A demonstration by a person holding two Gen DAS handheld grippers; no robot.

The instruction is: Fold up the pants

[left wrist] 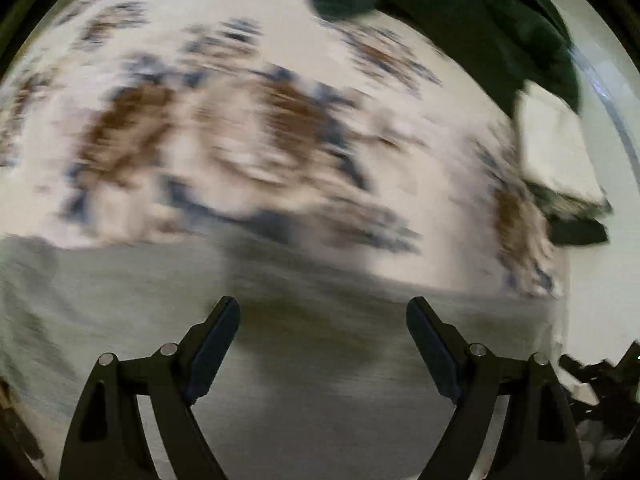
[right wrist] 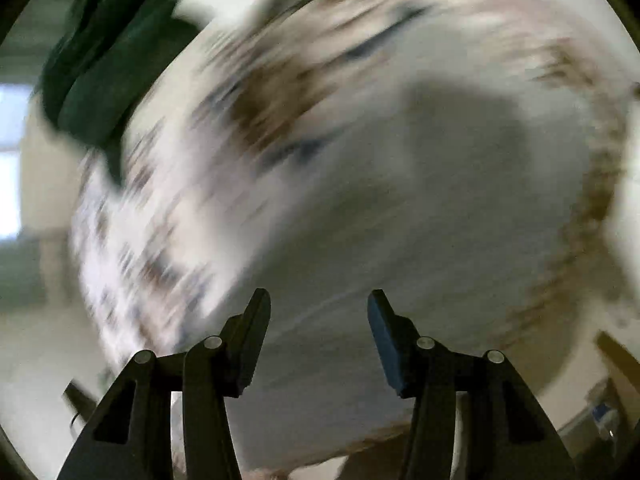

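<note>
Nearest to you, your left gripper (left wrist: 323,308) has its jaws spread wide with nothing between them, poised over the grey pants (left wrist: 120,300), which lie flat across the near part of the patterned bedspread (left wrist: 248,136). Your right gripper (right wrist: 319,300) is likewise parted and empty, over pale cloth (too blurred to say whether it is the pants or the spread). Both views are smeared by motion, so fine detail such as seams and hems cannot be read.

Expect the pants to be light, limp and quick to sag: they will drape from any pinch. Judging from their lie, take a hem or waistband edge, where doubled fabric gives the pads more to bite, rather than mid-panel.

Farther off, a dark green garment (left wrist: 460,12) is heaped at the bed's far side, well apart from the pants.
</note>
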